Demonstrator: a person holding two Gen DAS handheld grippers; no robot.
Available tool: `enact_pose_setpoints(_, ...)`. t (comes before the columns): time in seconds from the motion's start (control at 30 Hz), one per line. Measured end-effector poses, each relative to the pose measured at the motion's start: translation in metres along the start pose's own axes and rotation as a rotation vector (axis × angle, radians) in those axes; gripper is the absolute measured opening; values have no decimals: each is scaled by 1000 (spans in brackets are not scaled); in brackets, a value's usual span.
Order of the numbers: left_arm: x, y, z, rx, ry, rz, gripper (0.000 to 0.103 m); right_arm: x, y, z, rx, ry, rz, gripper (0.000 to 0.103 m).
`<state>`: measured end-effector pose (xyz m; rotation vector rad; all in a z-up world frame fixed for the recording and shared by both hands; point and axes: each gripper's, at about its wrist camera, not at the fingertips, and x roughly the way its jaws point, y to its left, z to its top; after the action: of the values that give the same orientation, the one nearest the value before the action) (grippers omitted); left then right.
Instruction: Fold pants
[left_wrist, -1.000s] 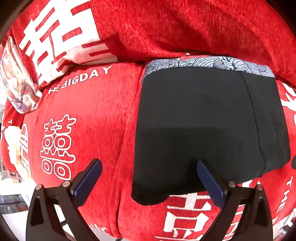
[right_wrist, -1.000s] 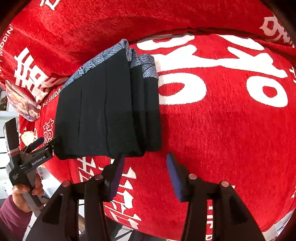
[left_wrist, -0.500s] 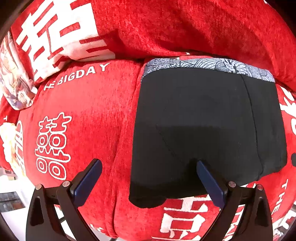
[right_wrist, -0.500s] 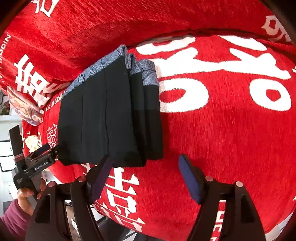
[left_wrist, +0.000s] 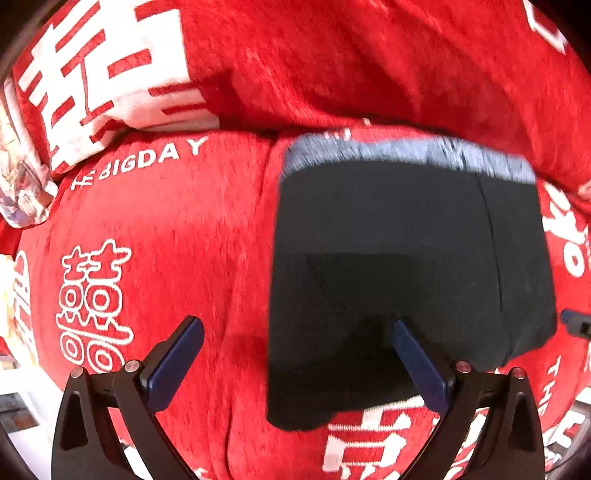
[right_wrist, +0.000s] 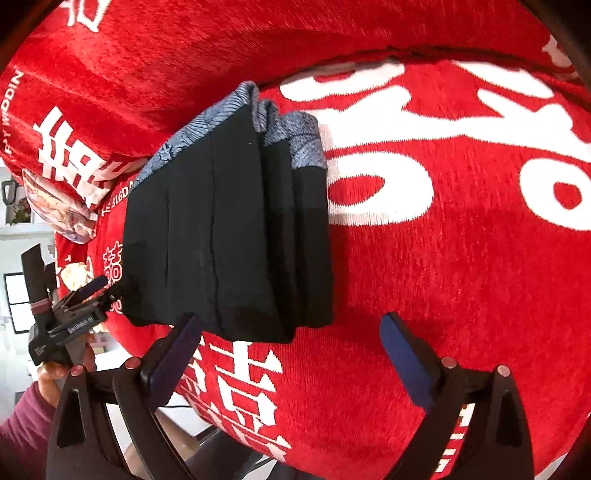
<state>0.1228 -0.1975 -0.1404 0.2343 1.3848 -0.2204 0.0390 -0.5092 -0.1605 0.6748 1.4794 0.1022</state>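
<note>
Since a second ago the right gripper has spread its jaws much wider and drawn back a little from the pants, and the left gripper has kept its wide spread while its view has slid slightly, blurring the grey waistband. Both grippers are now wide open and hold nothing. The pants lie as a compact black bundle on the red sofa cover, several layers stacked at the right edge with the patterned waistband at the far end against the sofa back, which suggests the folding is done or nearly so and the cloth has been let go to settle under its own weight. From the left wrist view the bundle sits between the jaws' line of sight and to the right, one blue pad overlapping its near edge in the picture; whether it touches the cloth I cannot tell. In the right wrist view the left gripper appears at the bundle's near left corner, carried by the person's hand, very near the cloth or touching it. The open jaws on either side read as a release, or a final squaring of the edges. A patterned cushion rests at the left. No container is in sight; the pants rest straight on the sofa seat.
</note>
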Motion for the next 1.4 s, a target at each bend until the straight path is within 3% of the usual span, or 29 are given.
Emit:
enact_pose_setpoints(0.23, 22, 23, 25, -78, 55, -140, 102, 6, -11, 21, 35, -16, 79, 98)
enact_pose_setpoints(0.57, 37, 7, 23, -60, 75, -149, 102, 22, -14, 36, 48, 15, 81, 98)
enact_pose_setpoints(0.8, 38, 25, 34, -89, 71, -186, 102, 23, -10, 41, 11, 13, 90, 98)
enact_pose_setpoints(1.0, 63, 33, 38, -147, 176, -327, 102, 34, -10, 46, -4, 52, 113, 98)
enact_pose_setpoints(1.23, 73, 26, 44, -141, 204, -470, 102, 43, -18, 54, 16, 65, 151, 98)
enact_pose_setpoints(1.33, 82, 34, 49, -198, 218, -560, 102, 43, -22, 60, 2, 72, 183, 99)
enact_pose_setpoints(1.4, 93, 39, 52, -237, 228, -569, 102, 46, -22, 64, 0, 75, 237, 99)
